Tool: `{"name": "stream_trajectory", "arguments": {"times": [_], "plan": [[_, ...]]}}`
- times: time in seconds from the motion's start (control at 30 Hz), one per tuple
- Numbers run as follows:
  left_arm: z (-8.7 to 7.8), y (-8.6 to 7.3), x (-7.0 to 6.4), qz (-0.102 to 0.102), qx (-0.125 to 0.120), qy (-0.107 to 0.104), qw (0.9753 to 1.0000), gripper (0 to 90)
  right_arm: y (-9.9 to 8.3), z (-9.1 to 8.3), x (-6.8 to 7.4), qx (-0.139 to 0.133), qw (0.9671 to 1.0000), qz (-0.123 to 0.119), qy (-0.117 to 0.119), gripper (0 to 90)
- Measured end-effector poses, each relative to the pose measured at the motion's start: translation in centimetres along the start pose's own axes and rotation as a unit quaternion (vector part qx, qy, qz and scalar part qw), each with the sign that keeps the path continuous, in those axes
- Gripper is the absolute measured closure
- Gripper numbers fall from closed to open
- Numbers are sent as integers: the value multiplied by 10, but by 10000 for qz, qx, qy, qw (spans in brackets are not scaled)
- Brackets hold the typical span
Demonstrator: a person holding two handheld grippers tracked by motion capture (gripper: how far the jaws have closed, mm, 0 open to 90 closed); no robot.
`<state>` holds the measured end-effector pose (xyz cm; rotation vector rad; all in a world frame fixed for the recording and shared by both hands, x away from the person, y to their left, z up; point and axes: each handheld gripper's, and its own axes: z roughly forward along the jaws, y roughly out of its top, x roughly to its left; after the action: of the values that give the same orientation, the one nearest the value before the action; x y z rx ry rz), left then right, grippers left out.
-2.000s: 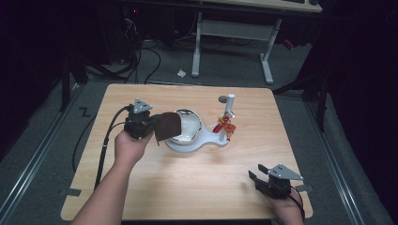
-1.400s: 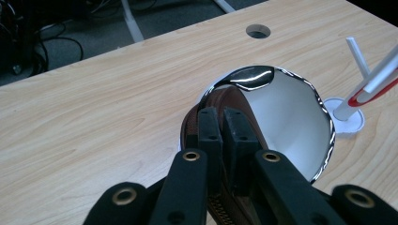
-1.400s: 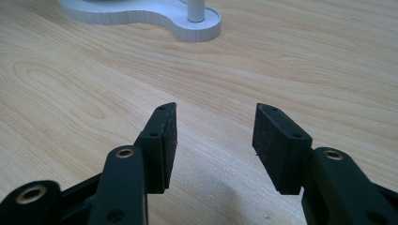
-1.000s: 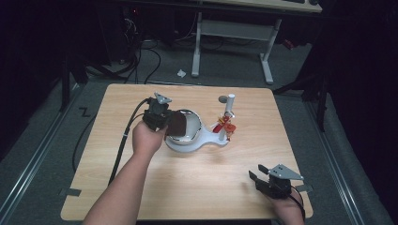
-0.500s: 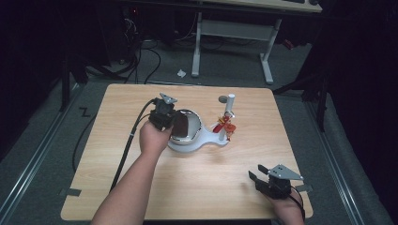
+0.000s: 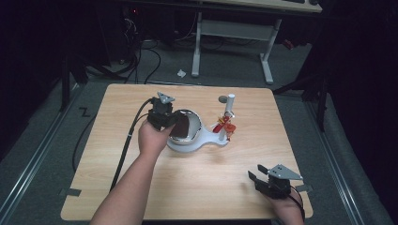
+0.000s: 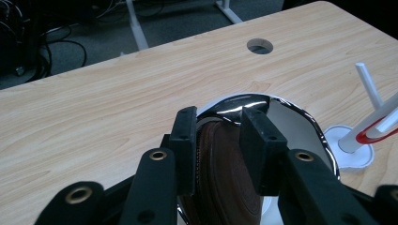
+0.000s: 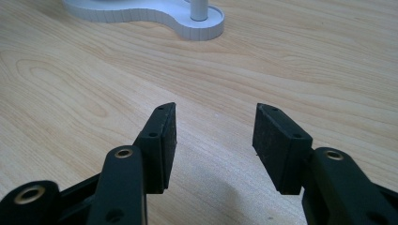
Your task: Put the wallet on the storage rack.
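Observation:
A shiny metal bowl (image 6: 193,121) sits on a flat white base (image 6: 199,144) near the table's middle. My left gripper (image 6: 176,124) reaches into it from the left, shut on a brown round pad (image 6: 182,129). In the left gripper view the jaws (image 7: 220,133) stand on either side of the brown pad (image 7: 225,187), just inside the bowl's rim (image 7: 300,117). My right gripper (image 6: 256,172) rests near the front right corner, open, with nothing between its jaws (image 8: 216,136).
A white post (image 6: 230,105) with red pieces (image 6: 224,126) hanging on it rises from the base's right end. The same base (image 8: 187,23) lies ahead of the right gripper. A round hole (image 7: 260,46) marks the tabletop behind the bowl. A black cable (image 6: 124,150) trails from the left gripper.
My left gripper carried the brown pad rightward from the table's left part to the bowl and set it lower inside the rim. The right gripper has stayed put.

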<state>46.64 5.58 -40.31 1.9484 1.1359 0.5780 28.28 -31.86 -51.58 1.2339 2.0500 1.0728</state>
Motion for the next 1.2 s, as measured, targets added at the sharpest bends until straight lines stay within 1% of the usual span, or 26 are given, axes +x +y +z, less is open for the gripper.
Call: {"name": "stream_trajectory", "arguments": {"times": [0.13,0.17,0.2,0.23,0.3,0.33,0.4,0.43,0.47,0.53,0.6,0.63,0.67,0.73,0.77,0.8,0.83,0.87,0.93,0.97,1.0,1.03,1.07,1.1,1.13,1.2], "plan": [[-7,0,3,-14,-92,-42,9999,641,0,0,0,5,10000,1,3,498],[-11,-1,4,-25,-161,-58,9999,634,0,0,0,10,10000,12,6,496],[-11,-1,4,-25,-161,-58,9999,626,0,1,0,13,10000,15,6,495],[-16,-1,7,-34,-217,-69,9997,617,0,1,0,14,10000,8,8,493],[-19,-2,8,-48,-251,-76,9996,596,0,1,1,25,10000,28,13,492],[-24,-3,10,-57,-291,-93,9995,584,0,1,1,27,10000,18,15,492],[-26,-3,11,-19,-288,-80,9996,549,0,1,1,31,10000,12,16,491],[-31,-5,11,59,-311,-56,9995,536,0,2,1,38,10000,-9,21,491],[-34,-5,12,88,-334,-61,9994,529,0,2,1,41,10000,-12,23,491],[-37,-5,13,91,-353,-75,9993,514,0,3,2,58,10000,-24,25,490],[-44,-6,15,120,-388,-114,9991,493,0,3,2,68,10000,-5,22,487],[-44,-6,15,120,-388,-114,9991,484,0,3,2,74,10000,-8,21,486],[-50,-8,15,160,-440,-105,9989,474,0,3,2,79,10000,0,21,484],[-55,-10,17,183,-498,-153,9985,459,0,4,2,86,10000,4,28,480],[-55,-10,17,183,-498,-153,9985,449,0,4,2,86,10000,4,28,480],[-58,-12,18,143,-535,-208,9983,449,0,4,1,97,9999,11,29,478],[-62,-16,21,95,-561,-290,9980,425,0,4,1,115,9999,33,27,478],[-62,-16,21,95,-561,-290,9980,418,0,5,1,120,9999,40,29,477],[-66,-22,24,92,-590,-328,9977,401,-1,5,1,132,9999,62,23,477],[-70,-29,27,82,-609,-368,9974,394,-1,5,1,136,9999,59,24,476],[-70,-29,27,82,-609,-368,9974,385,-1,5,1,136,9999,59,24,476],[-72,-36,31,43,-601,-414,9973,373,-1,6,1,150,9999,71,23,476],[-73,-40,33,21,-594,-440,9973,365,-1,6,1,154,9999,67,24,476],[-73,-40,33,21,-594,-440,9973,354,-1,6,1,162,9999,57,20,476],[-75,-49,37,-18,-569,-507,9971,348,-1,6,1,170,9998,51,15,475],[-75,-58,41,-52,-538,-546,9970,332,-1,6,1,181,9998,50,15,474]]}}
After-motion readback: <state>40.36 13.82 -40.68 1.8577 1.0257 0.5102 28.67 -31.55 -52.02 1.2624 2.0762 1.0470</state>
